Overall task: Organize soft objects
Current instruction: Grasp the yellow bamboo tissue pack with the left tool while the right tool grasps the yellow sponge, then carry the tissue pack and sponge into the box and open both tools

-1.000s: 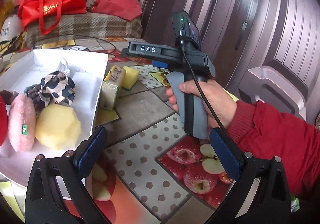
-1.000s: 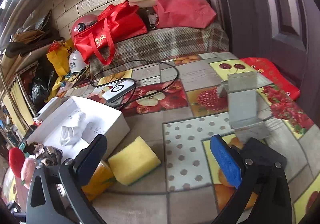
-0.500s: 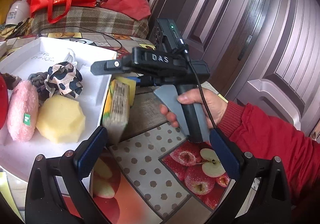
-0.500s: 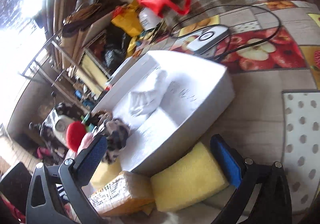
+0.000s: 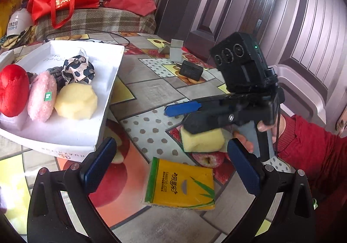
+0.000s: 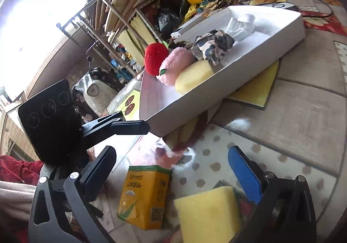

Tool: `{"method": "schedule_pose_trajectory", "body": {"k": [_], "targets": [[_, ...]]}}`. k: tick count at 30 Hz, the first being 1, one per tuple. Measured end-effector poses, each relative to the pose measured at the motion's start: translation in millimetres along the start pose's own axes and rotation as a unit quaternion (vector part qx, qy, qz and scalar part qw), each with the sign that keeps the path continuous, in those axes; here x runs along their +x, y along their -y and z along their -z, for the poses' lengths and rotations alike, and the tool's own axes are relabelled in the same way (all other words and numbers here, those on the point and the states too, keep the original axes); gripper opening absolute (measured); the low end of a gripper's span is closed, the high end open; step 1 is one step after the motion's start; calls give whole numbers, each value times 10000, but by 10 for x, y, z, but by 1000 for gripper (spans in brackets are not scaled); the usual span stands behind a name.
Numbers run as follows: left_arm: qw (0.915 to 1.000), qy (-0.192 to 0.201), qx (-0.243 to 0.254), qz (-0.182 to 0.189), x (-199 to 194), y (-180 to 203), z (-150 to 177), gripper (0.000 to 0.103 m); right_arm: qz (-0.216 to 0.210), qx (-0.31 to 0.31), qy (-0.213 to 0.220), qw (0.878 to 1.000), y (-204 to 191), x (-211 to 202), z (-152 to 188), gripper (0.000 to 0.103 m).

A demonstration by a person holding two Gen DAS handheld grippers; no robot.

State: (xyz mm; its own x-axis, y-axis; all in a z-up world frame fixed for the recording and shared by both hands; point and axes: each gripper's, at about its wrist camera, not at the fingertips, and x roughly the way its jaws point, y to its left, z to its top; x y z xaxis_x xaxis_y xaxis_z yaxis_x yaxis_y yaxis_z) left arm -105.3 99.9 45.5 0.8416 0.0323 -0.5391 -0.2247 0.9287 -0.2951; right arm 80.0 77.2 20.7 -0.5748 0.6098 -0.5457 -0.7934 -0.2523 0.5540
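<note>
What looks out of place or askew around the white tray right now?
Two soft items sit outside the white tray: the yellow tissue pack and a yellow sponge, both on the table. The tray itself looks tilted, its near corner raised off the tablecloth in the right wrist view.

Black tongs (image 5: 171, 167), blue pads (image 5: 97, 165), silver screws; red sleeve (image 5: 314, 151).

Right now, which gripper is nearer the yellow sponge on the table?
Right. The right gripper has the yellow sponge between its open jaws; the left gripper hangs back behind the tissue pack.
</note>
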Motion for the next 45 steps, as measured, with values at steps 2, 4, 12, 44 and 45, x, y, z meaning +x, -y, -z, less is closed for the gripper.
{"method": "schedule_pose_trajectory", "body": {"k": [2, 4, 12, 44, 45], "targets": [[9998, -97, 107, 156, -56, 33, 46, 103, 301, 71, 447, 9985, 6, -265, 71, 103], [9989, -298, 270, 244, -57, 108, 97, 103, 737, -96, 651, 9951, -39, -489, 137, 103], [9906, -905, 896, -506, 224, 424, 186, 103, 1986, -1178, -257, 9726, -290, -242, 368, 103], [8976, 2020, -593, -3873, -954, -855, 199, 84, 4418, -604, 2583, 8570, -423, -855, 423, 40], [8955, 2070, -588, -3896, -947, -859, 195, 84, 4344, -610, 2666, 8582, -446, -856, 430, 41]]}}
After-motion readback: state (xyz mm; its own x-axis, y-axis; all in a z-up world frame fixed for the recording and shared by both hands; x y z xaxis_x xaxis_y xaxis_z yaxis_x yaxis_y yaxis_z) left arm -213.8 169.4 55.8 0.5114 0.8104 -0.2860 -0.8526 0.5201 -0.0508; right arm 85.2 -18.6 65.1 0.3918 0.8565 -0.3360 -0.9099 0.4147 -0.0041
